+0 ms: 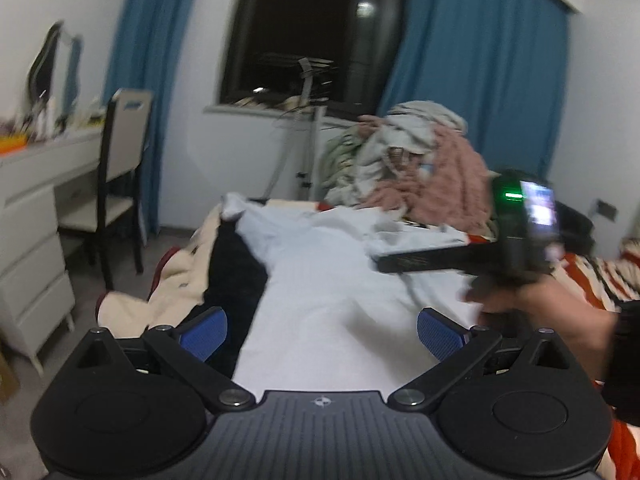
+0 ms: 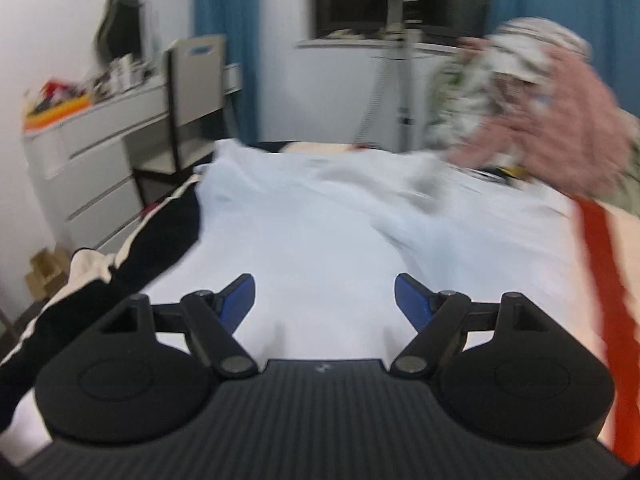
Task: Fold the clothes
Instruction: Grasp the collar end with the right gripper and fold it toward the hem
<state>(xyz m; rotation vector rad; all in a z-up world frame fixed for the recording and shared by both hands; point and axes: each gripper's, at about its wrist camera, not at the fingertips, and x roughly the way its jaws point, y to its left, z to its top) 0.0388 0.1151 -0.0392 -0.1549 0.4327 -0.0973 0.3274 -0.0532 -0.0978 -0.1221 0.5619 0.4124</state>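
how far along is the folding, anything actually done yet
Barely begun. No folded stack shows. A white garment lies spread on the bed, still rumpled at its far end. Both the left gripper and right gripper hover above it, jaws open, holding nothing. The pile of clothes and a dark garment are still unfolded.

A chair [image 1: 120,184] is standing at a white dresser [image 1: 36,216]; blue curtains [image 1: 476,64] are flanking what is probably a dark window [image 1: 312,28].
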